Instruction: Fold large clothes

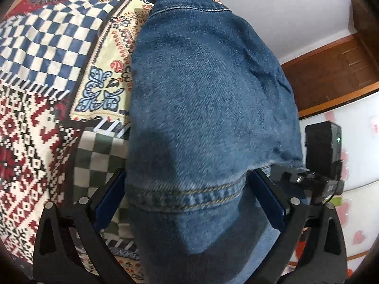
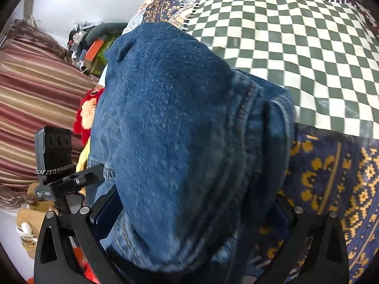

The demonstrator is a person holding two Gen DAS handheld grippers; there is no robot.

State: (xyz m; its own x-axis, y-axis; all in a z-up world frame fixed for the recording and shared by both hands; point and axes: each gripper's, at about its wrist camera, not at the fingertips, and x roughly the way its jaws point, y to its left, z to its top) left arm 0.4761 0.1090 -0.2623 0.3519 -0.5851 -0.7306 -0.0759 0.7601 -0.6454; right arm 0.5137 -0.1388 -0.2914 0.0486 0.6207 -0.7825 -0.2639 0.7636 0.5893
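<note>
A pair of blue denim jeans [image 1: 208, 99] fills the left wrist view, stretching away over the patterned bedspread [image 1: 47, 75]. My left gripper [image 1: 187, 184] stands wide open, with a stitched hem of the jeans lying between its blue pads [image 1: 267, 201]. In the right wrist view the jeans [image 2: 170, 127] drape in a thick bunch over my right gripper [image 2: 194, 203]. Its jaws also stand wide apart, with the denim filling the gap and hiding the fingertips. I cannot see whether either gripper pinches the cloth.
The bedspread has blue-white checks [image 1: 35, 42], green-white checks [image 2: 296, 47] and a navy-yellow patch [image 2: 331, 184]. A brown wooden door [image 1: 336, 71] and white wall stand at the right in the left view. A striped curtain [image 2: 30, 99] and clutter [image 2: 90, 47] lie left in the right view.
</note>
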